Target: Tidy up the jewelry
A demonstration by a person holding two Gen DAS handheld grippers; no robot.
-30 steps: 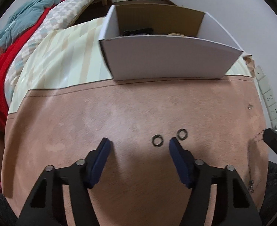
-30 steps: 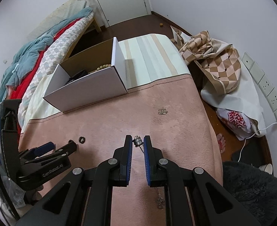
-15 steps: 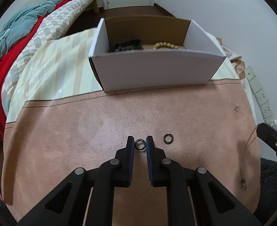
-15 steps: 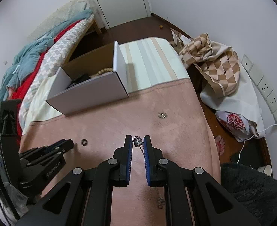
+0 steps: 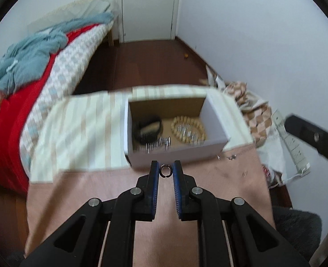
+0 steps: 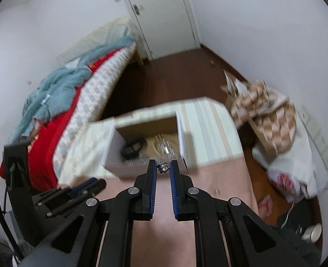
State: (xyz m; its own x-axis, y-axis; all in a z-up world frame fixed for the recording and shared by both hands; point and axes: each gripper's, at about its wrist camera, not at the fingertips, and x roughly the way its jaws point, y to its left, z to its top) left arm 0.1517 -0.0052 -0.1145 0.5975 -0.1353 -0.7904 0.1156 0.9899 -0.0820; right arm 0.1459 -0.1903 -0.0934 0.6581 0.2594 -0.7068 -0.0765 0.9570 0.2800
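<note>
My left gripper (image 5: 165, 170) is shut on a small dark ring (image 5: 165, 170) and holds it in the air just in front of the open white cardboard box (image 5: 175, 153). Inside the box lie a wooden bead bracelet (image 5: 188, 131), a black band (image 5: 147, 130) and small silver pieces. My right gripper (image 6: 163, 169) is shut on a silver necklace pendant (image 6: 163, 167), its chain hanging below, also raised near the box (image 6: 117, 164). The left gripper shows in the right wrist view (image 6: 83, 185) at lower left.
The pink table mat (image 5: 97, 191) carries small jewelry pieces (image 5: 231, 157) at the right near the box. A striped cloth (image 5: 81, 133) covers the far table. A bed (image 5: 30, 84) is at the left, checked fabric and wall sockets (image 5: 295, 146) at the right.
Both grippers have risen from the mat and moved toward the box, each carrying its piece. The left gripper closed on the ring a moment earlier. The views are motion-blurred.
</note>
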